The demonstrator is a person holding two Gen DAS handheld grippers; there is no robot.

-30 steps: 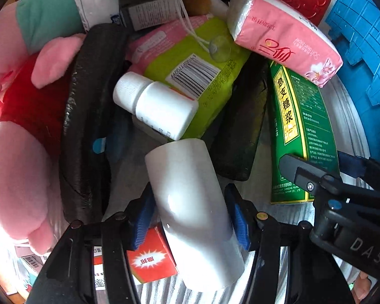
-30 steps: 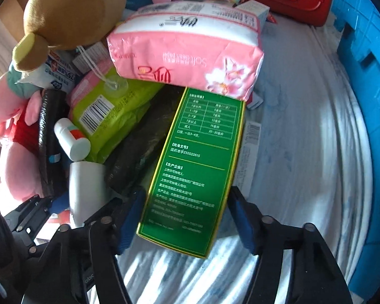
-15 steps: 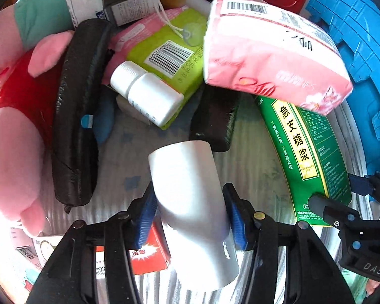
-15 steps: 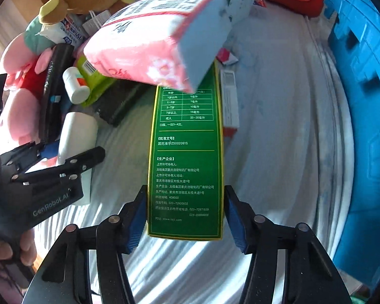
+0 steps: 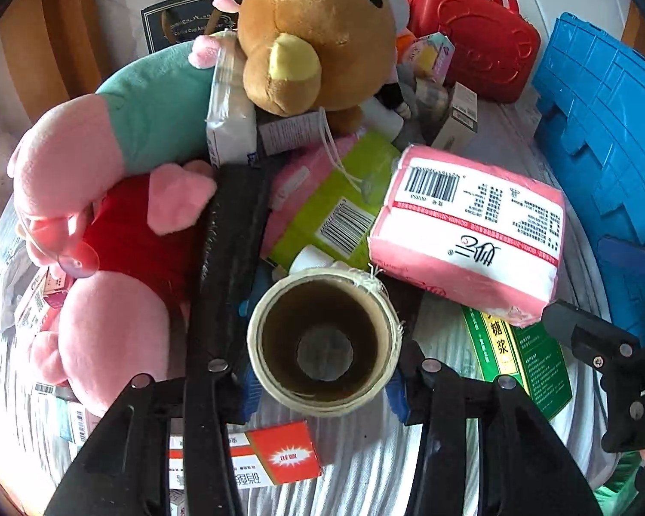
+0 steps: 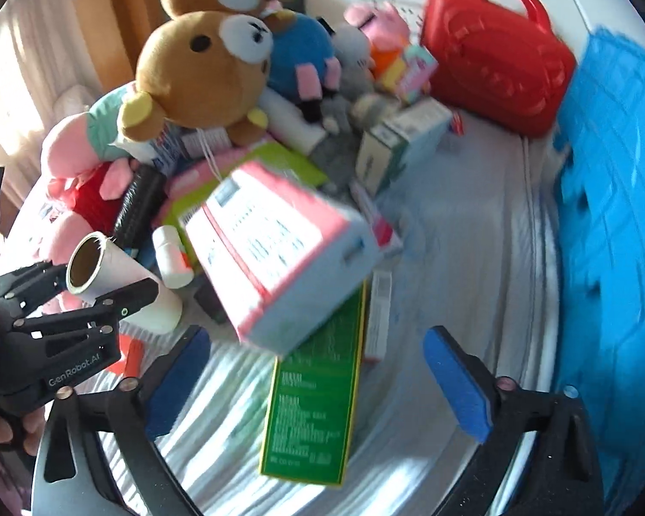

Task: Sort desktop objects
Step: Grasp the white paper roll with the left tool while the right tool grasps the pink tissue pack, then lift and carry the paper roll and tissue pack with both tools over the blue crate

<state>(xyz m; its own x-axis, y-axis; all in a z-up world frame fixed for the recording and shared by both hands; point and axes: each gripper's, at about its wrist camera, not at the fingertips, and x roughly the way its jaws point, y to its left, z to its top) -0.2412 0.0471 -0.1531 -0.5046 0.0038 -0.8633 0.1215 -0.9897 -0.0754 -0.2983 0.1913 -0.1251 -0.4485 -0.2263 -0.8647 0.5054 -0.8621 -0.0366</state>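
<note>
The left gripper has its fingers clamped on a roll; the right gripper hangs with fingers spread wide, gripping nothing.

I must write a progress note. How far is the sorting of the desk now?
Nothing looks sorted yet. In hand: the left hand-held gripper holds a white roll; the right hand-held gripper is open over the green box. The plush bear pile remains.
</note>
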